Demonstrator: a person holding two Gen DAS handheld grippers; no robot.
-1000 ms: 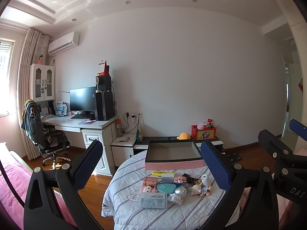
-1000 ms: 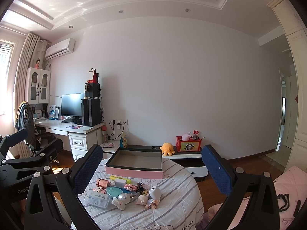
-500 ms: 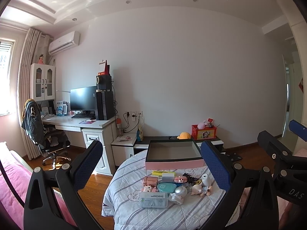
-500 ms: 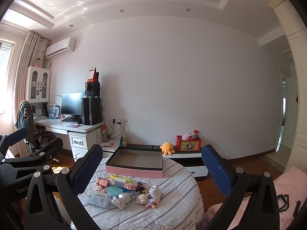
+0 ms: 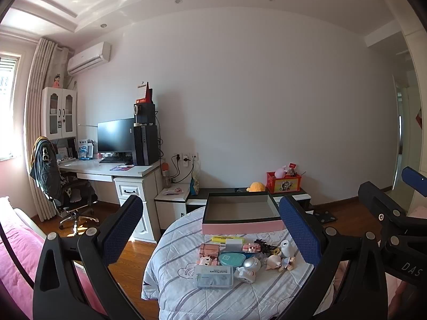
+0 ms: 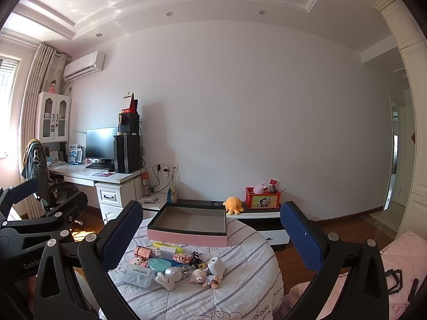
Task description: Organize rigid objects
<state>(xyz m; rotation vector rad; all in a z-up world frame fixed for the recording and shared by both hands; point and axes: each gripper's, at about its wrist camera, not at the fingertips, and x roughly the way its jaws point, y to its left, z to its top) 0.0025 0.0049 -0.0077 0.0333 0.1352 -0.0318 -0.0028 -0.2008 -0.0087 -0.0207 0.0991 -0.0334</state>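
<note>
Nothing blocks the cluttered small toys point(image 5: 241, 260) at 6 o'clock of the empty pink-sided rectangular tray point(image 5: 241, 217); both grippers' fingers point(image 5: 299, 230) point(image 6: 301, 233) spread, released.

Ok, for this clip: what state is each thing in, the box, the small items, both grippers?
Pink box: open, empty, on the table.
Small items: loose in a cluster in front of the box, none packed.
Dental floss pack: lying flat, nearest the camera.
Left gripper: open, holding nothing.
Right gripper: open, holding nothing.

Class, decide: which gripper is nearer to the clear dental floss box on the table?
Left, slightly. The dental floss box lies between the left gripper fingers; it sits nearer the right gripper's left finger.
</note>
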